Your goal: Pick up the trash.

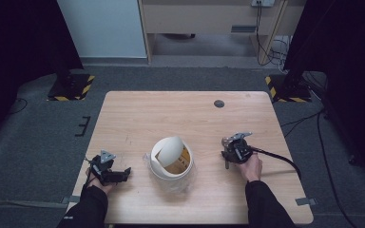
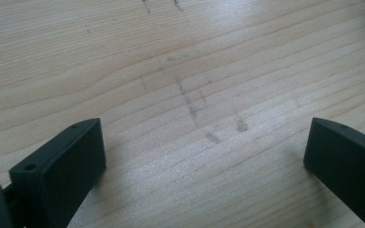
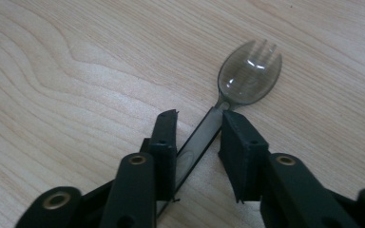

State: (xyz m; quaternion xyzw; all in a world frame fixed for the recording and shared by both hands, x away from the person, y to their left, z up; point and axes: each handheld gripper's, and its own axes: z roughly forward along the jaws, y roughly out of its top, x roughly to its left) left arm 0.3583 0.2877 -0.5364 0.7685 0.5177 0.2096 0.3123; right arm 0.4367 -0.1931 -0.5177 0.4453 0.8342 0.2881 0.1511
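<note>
Smoky plastic spork [image 3: 247, 73] right of the cup [image 1: 171, 161]: right gripper [image 3: 197, 130] straddles its handle, fingers not quite clamped, so I'd squeeze squarely; left gripper [image 2: 204, 147] fingers wide apart.

Your counter [image 1: 138, 114] is light wood grain with rounded corners, and it has a small round dark cap [image 1: 219, 103] near its far edge. You work over a grey carpeted floor [image 1: 28, 137], where two stand bases edged in yellow-and-black tape [image 1: 71, 87] [image 1: 287, 88] sit off the far corners, with dark curtains [image 1: 14, 38] hanging on both sides. Beyond, you can see a pale panel [image 1: 102, 28], a wooden desk [image 1: 209, 16] and cables [image 1: 271, 47] trailing down to the floor.
</note>
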